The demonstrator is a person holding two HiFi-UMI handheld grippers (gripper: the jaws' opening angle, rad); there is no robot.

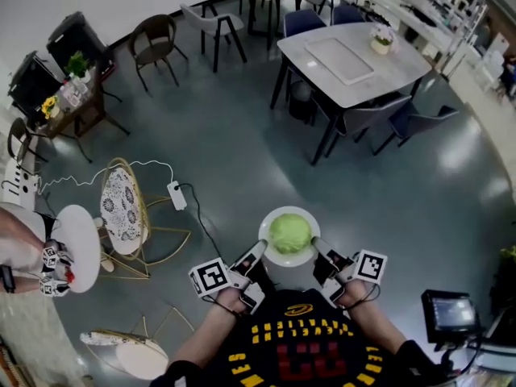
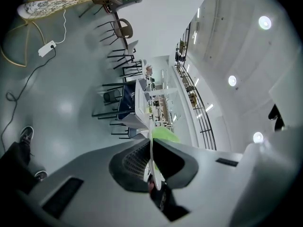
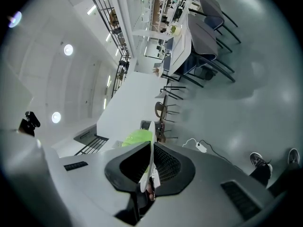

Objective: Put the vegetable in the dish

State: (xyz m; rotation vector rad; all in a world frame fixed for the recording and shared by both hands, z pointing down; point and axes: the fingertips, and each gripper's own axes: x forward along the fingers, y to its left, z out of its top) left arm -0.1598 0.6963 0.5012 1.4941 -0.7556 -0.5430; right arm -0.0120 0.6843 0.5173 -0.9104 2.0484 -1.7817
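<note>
A round pale-green cabbage (image 1: 289,232) lies in a white dish (image 1: 265,233) that I hold in the air above the floor. My left gripper (image 1: 260,252) is shut on the dish's left rim, and my right gripper (image 1: 314,245) is shut on its right rim. In the left gripper view the dish (image 2: 151,145) shows edge-on between the jaws of the left gripper (image 2: 152,161), with the cabbage (image 2: 165,135) beyond. The right gripper view has the dish rim (image 3: 151,150) pinched in the right gripper (image 3: 150,163) and the cabbage (image 3: 137,137) to its left.
Below me lies a grey floor. A white table (image 1: 351,55) with dark chairs stands ahead on the right. A patterned round chair (image 1: 122,204) and a white power strip (image 1: 176,194) with its cable are at the left. A person's arm (image 1: 24,244) shows at the left edge.
</note>
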